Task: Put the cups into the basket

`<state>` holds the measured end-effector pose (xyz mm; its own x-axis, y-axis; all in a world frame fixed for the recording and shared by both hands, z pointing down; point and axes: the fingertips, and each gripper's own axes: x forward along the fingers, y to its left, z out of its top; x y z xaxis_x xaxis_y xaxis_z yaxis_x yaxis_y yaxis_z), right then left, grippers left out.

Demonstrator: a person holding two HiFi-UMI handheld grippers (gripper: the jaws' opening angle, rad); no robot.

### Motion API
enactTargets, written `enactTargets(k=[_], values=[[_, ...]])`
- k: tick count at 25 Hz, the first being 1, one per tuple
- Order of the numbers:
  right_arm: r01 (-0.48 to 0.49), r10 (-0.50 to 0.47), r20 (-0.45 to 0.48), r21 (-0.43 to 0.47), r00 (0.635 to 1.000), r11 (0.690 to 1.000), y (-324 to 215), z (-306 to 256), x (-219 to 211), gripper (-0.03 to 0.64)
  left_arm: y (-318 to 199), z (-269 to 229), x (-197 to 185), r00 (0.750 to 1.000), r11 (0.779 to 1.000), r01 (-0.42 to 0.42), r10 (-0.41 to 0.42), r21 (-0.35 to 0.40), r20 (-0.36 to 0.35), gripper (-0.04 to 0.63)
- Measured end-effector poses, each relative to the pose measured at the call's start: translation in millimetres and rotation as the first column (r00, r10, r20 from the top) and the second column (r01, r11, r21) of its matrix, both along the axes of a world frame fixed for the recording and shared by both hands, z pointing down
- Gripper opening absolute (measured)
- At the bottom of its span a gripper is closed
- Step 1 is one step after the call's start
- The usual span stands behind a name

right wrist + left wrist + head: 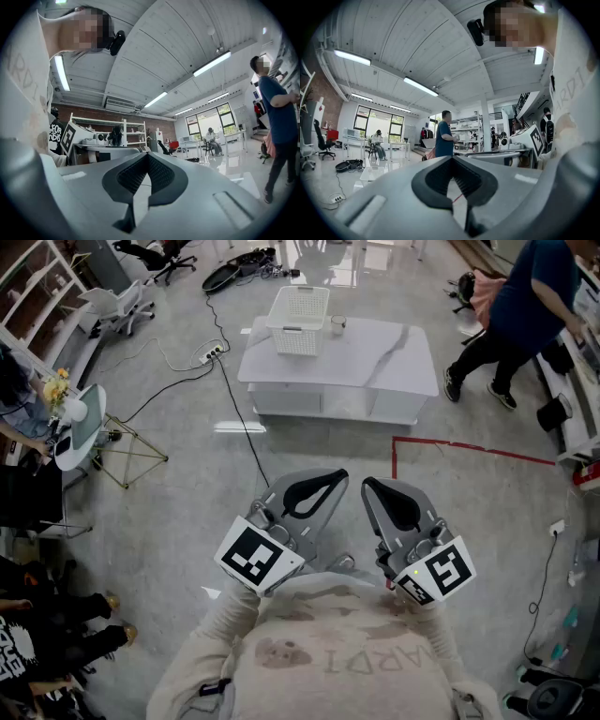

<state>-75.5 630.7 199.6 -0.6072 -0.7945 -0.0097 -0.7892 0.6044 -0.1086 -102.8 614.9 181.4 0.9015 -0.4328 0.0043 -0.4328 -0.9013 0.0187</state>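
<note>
one cup (337,324) stands just beside one basket (300,320) on one table (394,367); left gripper (337,476) and right gripper (368,484), jaws pressed together, hold nothing.

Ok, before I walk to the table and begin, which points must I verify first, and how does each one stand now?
1. White lattice plastic basket upright on the low white table: ok.
2. Small pale cup on the table beside the basket, not yet inside: ok.
3. Other cups to collect: cannot tell, only one shows.
4. Left gripper empty: ok. Its fingers are together, so not ready to grasp: not ok.
5. Right gripper empty: ok. Fingers also together: not ok.
6. Free path: not ok. A black cable lies across the floor before the table.
</note>
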Motion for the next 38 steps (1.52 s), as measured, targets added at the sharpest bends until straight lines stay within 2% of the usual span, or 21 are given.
enactTargets(k=[7, 17, 21, 24, 31, 35, 38], values=[[-0.01, 0.01, -0.001, -0.002, 1.0, 1.0, -20.3, -0.8, -26.7, 0.023, -23.2, -0.2, -26.0, 1.0, 1.0, -0.01, 0.01, -0.006, -0.004, 0.0], [-0.086, 0.086, 0.027, 0.002, 0.996, 0.996, -67.3, -1.5, -72.9, 0.023, -69.2, 2.8, -78.8, 0.998, 0.998, -0.065, 0.065, 0.011, -0.011, 0.0], [-0.13, 0.13, -0.01, 0.014, 0.991, 0.991, -81.6, 1.2, -86.1, 0.023, -85.0, 10.6, -93.0, 0.995, 0.995, -0.102, 0.102, 0.01, -0.001, 0.0], [-0.138, 0.138, -0.026, -0.012, 0.99, 0.99, -92.6, 6.8, -89.6, 0.023, -98.2, 13.7, -94.4, 0.993, 0.993, -0.118, 0.118, 0.017, 0.001, 0.0], [-0.144, 0.145, 0.019, -0.042, 0.989, 0.989, -139.3, 18.7, -42.0, 0.023, -145.8, 22.7, -53.8, 0.995, 0.995, -0.102, 0.102, -0.011, -0.003, 0.0], [-0.118, 0.118, -0.001, -0.015, 0.993, 0.993, -171.5, 18.6, 3.8, 0.023, -175.0, 24.0, -8.0, 0.997, 0.997, -0.082, 0.082, 0.003, -0.011, 0.0], [-0.081, 0.081, 0.005, -0.003, 0.997, 0.997, -195.3, 11.8, 50.7, 0.023, -196.4, 18.5, 40.9, 0.998, 0.998, -0.058, 0.058, 0.001, -0.022, 0.0]])
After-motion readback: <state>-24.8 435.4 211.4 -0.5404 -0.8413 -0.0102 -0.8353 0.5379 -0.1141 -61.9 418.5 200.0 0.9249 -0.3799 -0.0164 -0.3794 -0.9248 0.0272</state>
